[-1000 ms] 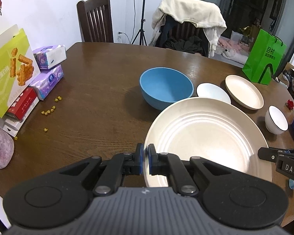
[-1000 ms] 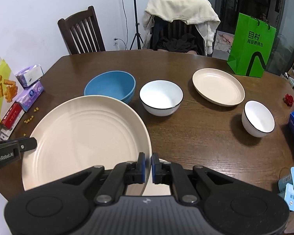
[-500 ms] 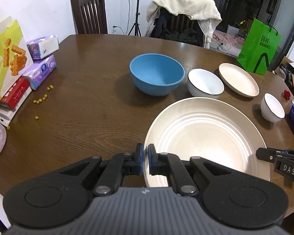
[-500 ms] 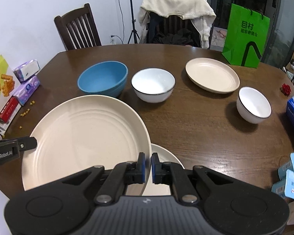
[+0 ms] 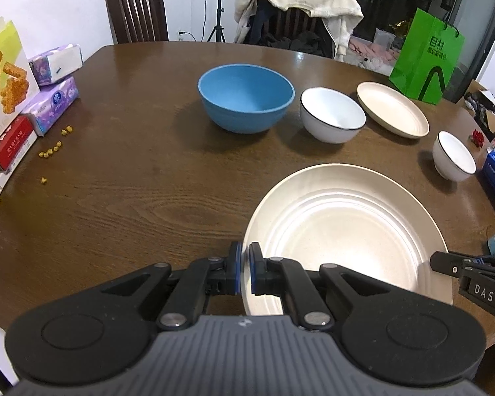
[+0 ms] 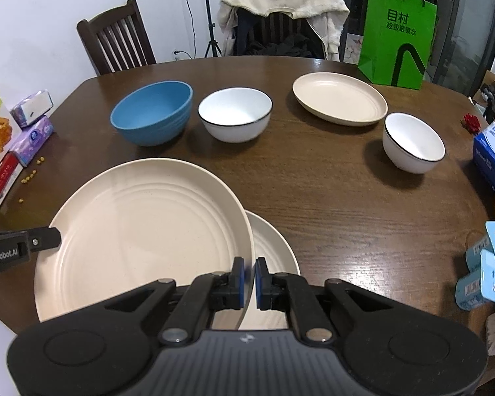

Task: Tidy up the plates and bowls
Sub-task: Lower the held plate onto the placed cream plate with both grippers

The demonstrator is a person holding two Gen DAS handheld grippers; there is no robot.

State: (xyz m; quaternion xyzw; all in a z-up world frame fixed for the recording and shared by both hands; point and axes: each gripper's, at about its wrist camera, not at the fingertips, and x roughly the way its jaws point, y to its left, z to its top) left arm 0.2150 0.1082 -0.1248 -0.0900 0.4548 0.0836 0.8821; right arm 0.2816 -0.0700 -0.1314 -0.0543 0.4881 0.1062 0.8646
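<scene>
Dark wooden table (image 6: 346,204) fills both of my views. Above its near edge I hold the big plate (image 6: 142,231), with a second plate (image 6: 274,247) on the table under it. My left gripper (image 5: 244,269) is clamped on its left rim, my right gripper (image 6: 249,279) on its right rim. Beyond the big plate stand the blue bowl (image 6: 153,114), then a white bowl (image 6: 236,114).

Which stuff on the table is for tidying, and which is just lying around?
For the job: big plate, plate underneath, far plate, blue bowl, two white bowls.
Lying about: green bag, tissue packs, crumbs.
</scene>
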